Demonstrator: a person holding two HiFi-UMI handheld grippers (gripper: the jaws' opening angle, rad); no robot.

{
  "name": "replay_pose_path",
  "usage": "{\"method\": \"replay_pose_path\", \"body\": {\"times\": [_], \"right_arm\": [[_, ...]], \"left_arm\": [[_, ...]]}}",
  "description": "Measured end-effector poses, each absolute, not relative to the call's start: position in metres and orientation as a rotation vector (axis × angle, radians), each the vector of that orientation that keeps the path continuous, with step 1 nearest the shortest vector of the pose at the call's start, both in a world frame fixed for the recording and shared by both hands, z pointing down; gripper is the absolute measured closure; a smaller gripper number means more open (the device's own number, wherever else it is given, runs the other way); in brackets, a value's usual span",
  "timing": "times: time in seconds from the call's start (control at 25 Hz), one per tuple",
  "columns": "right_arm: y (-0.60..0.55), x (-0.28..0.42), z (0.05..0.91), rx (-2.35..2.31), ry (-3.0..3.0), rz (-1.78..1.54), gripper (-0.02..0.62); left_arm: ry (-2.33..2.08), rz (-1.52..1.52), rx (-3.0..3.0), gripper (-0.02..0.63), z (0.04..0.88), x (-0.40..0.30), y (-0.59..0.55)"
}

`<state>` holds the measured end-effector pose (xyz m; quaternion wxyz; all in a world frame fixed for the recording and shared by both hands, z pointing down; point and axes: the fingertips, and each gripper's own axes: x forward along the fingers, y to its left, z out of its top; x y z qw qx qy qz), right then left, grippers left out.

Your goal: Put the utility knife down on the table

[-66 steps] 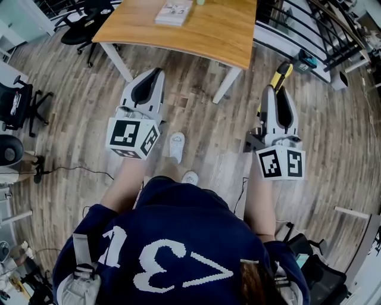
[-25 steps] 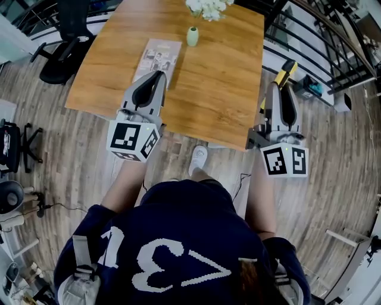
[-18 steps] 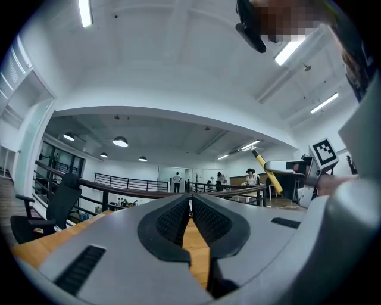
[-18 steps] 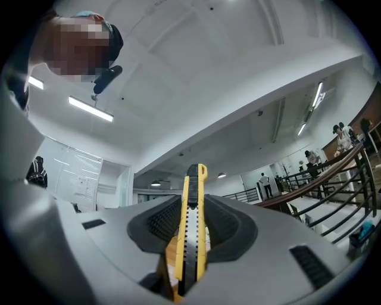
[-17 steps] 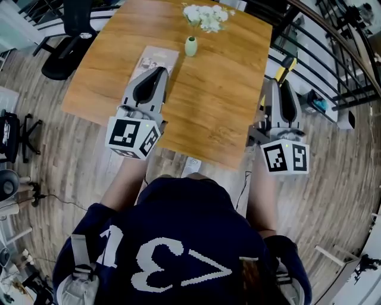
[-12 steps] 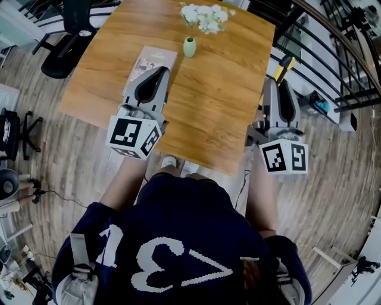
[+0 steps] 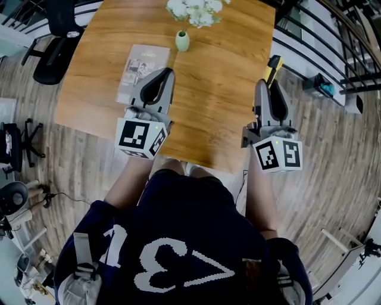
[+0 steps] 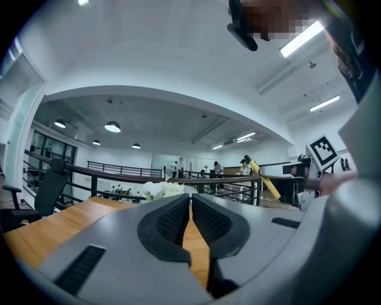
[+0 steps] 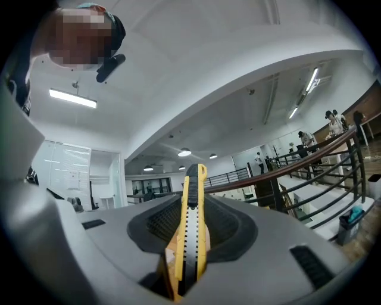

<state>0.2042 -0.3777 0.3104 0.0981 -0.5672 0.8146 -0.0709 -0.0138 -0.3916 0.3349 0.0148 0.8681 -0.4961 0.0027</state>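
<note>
The yellow and black utility knife [image 9: 191,226] stands upright between the jaws of my right gripper [image 9: 193,205], which is shut on it. In the head view the knife [image 7: 274,64] sticks out ahead of the right gripper [image 7: 267,84], held in the air at the right edge of the wooden table [image 7: 220,89]. My left gripper [image 7: 166,74] hovers over the table's middle left. Its jaws are shut with nothing between them, as the left gripper [image 8: 190,201] view shows.
A magazine [image 7: 141,71] lies on the table just left of the left gripper. A small green vase [image 7: 183,40] with white flowers [image 7: 193,11] stands at the far side. A black office chair [image 7: 53,53] is at the left, and a dark railing [image 7: 333,47] at the right.
The person has walked up to the table. Both grippers were over the floor and now hang at the table, the left over its top, the right at its edge. The knife stays gripped.
</note>
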Motion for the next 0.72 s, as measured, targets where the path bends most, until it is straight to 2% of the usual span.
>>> {"method": "replay_pose_path", "body": {"times": [0.72], "right_arm": [[-0.363, 0.177, 0.569, -2.062, 2.72, -0.755, 0.465]], "left_arm": [[-1.314, 0.317, 2.549, 0.578, 0.487, -0.01, -0.403]]}}
